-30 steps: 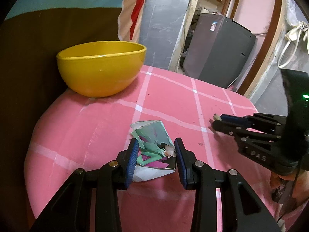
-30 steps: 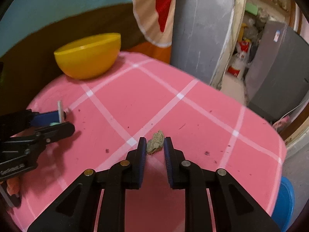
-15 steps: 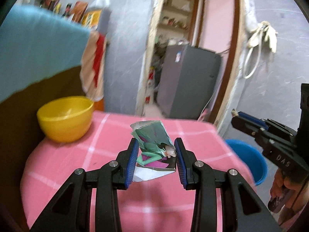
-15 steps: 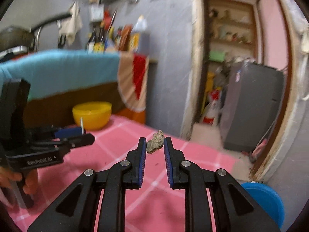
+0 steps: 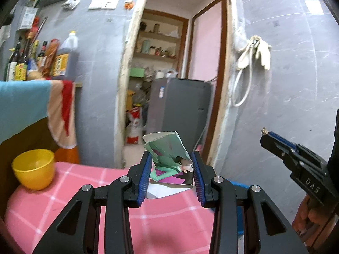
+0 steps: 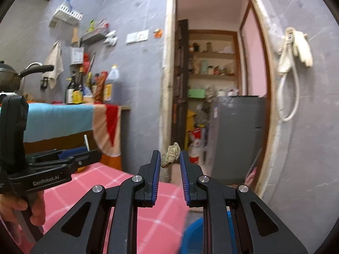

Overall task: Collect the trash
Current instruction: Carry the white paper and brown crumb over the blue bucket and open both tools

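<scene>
Both loads have risen off the surface point(image 5: 70, 216): left hand-held gripper point(image 5: 171, 169) clamps the printed wrapper point(image 5: 169, 158), right hand-held gripper point(image 6: 169, 163) pinches the crumpled scrap point(image 6: 170, 155); keep both squeezed until over the blue bin point(image 6: 193, 232) past the surface's right edge.

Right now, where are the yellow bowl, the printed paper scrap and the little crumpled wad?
yellow bowl point(image 5: 34, 170), left wrist view, on its outer wall.
printed paper scrap point(image 5: 169, 158), left wrist view, on its green printed face.
crumpled wad point(image 6: 170, 155), right wrist view, on its middle.
</scene>
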{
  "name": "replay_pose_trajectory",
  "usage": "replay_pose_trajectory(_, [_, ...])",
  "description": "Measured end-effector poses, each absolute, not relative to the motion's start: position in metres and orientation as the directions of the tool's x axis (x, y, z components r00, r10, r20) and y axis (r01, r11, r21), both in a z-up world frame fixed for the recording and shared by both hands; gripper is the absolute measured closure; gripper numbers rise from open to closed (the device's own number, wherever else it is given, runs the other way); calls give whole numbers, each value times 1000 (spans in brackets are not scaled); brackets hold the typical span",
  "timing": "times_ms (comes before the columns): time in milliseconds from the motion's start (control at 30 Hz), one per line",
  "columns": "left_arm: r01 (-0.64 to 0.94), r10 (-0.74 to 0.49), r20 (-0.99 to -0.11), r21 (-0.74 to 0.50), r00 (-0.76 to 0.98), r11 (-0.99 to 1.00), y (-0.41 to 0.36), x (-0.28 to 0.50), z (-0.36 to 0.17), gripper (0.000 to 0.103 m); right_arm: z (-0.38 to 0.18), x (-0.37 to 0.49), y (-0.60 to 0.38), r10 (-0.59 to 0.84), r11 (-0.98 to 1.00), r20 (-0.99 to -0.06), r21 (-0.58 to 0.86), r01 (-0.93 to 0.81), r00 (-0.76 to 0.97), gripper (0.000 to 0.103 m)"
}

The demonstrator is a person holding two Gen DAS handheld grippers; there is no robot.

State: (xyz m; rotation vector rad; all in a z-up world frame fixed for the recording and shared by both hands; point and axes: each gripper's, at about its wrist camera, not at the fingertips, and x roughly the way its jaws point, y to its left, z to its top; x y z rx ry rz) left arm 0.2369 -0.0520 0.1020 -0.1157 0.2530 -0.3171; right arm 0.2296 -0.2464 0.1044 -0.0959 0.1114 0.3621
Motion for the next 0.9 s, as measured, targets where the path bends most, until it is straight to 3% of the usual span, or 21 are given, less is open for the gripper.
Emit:
replay_pose_trajectory(200, [366, -394, -202, -164, 896, 916, -101, 245, 107, 70, 101, 222, -290, 266, 960, -98, -60, -272, 959, 86])
replay_pose_trajectory(400, [422, -445, -230, -144, 866, 895, -150, 257, 98, 70, 86, 224, -329, 200, 978, -122, -28, -205, 972, 86])
replay_pose_trajectory(900, [435, -452, -461, -151, 764, 888, -218, 316, 41, 70, 21, 253, -383, 165, 984, -269, 106, -141, 949, 85])
